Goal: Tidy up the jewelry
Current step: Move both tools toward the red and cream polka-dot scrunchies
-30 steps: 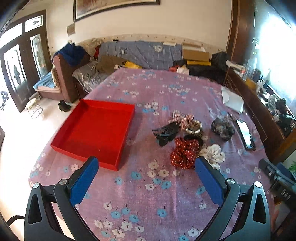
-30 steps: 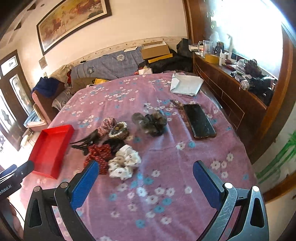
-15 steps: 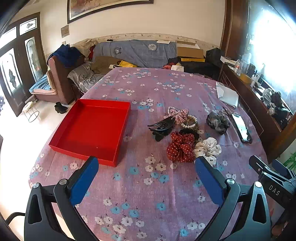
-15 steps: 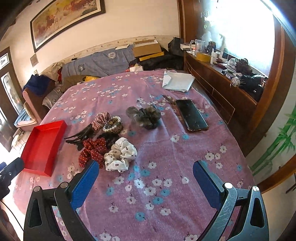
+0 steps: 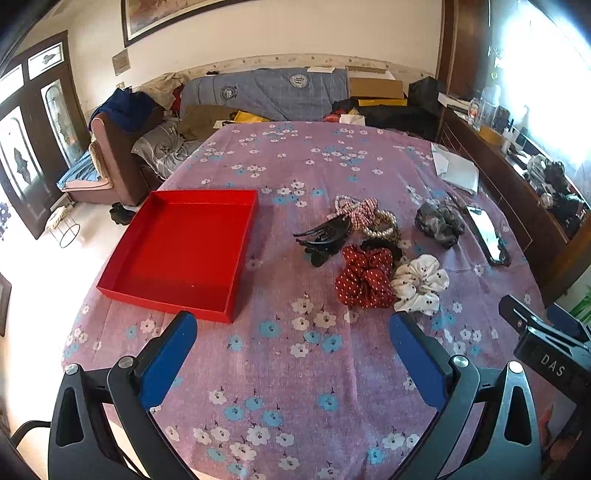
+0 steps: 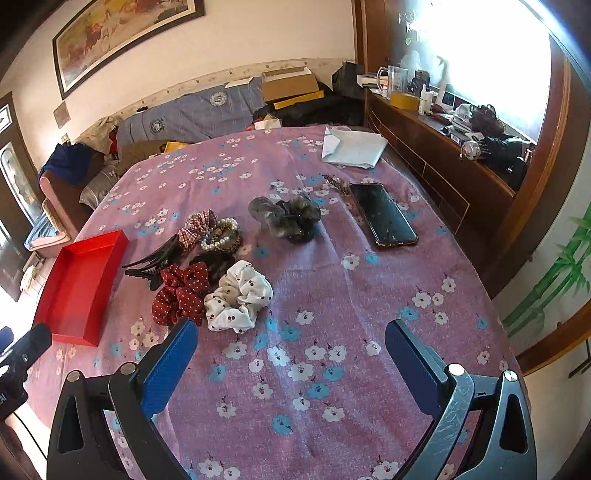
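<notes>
Both tools hang over the near edge of the flowered table, the left gripper (image 5: 291, 332) and the right gripper (image 6: 290, 339) each spread wide and holding nothing. The heap of hair ties (image 6: 212, 291) and a pearl bracelet (image 6: 221, 236) lies ahead at mid-table, right of the empty red tray (image 5: 177, 291). The right gripper looks nearer: the white hair tie (image 6: 240, 295) sits just beyond its left finger.

A framed painting (image 6: 122, 37) hung on the cream wall (image 5: 295, 33) above a cluttered sofa (image 5: 266, 94) draped in a blue blanket. Dark wooden doors (image 5: 33, 140) with glass panes stood at the left, over a pale floor (image 5: 37, 266). Bright light washed out the window (image 6: 480, 48) (above a dark wooden sideboard (image 6: 436, 147) crowded with bottles).
</notes>
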The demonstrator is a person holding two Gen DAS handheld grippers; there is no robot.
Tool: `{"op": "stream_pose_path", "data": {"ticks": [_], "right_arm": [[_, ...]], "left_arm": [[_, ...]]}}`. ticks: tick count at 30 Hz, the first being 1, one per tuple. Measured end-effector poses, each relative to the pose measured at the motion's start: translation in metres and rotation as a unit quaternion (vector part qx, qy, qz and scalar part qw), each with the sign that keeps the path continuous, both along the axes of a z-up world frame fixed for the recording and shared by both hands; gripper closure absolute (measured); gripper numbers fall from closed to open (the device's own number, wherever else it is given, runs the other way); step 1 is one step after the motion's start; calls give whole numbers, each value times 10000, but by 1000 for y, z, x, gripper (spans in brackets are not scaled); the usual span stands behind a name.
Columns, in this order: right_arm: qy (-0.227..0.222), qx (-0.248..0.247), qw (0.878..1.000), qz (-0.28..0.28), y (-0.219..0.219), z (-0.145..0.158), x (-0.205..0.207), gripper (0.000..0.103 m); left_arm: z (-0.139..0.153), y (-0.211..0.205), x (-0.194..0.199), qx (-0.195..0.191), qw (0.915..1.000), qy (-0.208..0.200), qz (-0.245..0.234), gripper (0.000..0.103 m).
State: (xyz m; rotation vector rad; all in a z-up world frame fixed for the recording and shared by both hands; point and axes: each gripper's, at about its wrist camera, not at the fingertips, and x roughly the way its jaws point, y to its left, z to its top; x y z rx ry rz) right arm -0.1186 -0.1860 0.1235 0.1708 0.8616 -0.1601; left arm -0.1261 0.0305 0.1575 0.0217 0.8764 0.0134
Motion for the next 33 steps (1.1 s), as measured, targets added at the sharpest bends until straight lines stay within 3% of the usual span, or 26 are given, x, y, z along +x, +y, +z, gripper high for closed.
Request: {"op": "stream_pose_path", "data": {"ticks": [15,25,33], "right_arm": [[144,89,9999,25,-2,-9,9,0],[337,196,9992,75,-7,-23,16,0],[476,311,9984,73,-19,-34,29,1]], "left_arm": [[-6,-15,3,12,9996,69,-282,0],[-20,-21,10,-109,9984,342,-445,0],[-26,-4,38,-12,9984,518,-243,0]]}}
